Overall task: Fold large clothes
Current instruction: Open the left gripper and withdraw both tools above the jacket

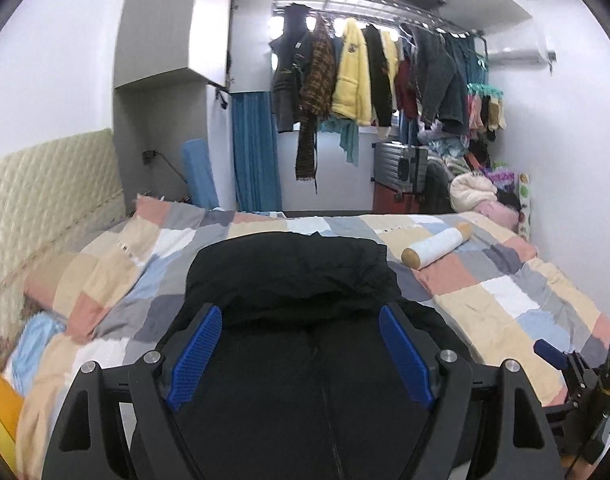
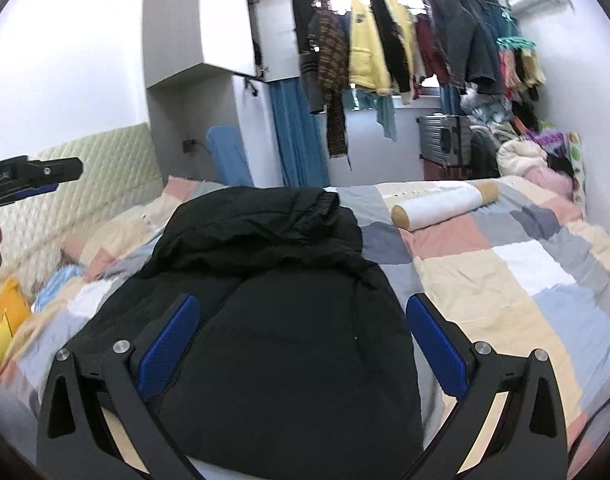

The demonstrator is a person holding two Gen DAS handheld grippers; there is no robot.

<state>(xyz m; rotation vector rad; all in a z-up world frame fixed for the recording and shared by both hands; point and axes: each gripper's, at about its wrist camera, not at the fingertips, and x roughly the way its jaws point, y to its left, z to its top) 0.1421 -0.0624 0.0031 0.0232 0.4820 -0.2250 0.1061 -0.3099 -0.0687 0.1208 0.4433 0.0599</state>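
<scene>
While both claws hang wide open, the puffy black jacket (image 2: pixel 265 320) lies folded on the bed.
Left claw (image 1: pixel 301 344) and right claw (image 2: pixel 303 344) hold nothing; a soft checked quilt (image 2: pixel 525 264) lies under it, a white roll pillow (image 2: pixel 441 204) nearby.

A bed with a pastel patchwork quilt (image 1: pixel 485 280) carries a white cylindrical bolster with tan ends (image 1: pixel 437 246). Behind hang a yellow fleece jacket (image 1: pixel 351 80), a blue curtain (image 1: pixel 255 152) and a grey hard-shell suitcase (image 1: pixel 399 168).

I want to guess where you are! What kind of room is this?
Most likely a bedroom: a bed with a checked quilt, a padded headboard, and a rail of hanging clothes.
</scene>
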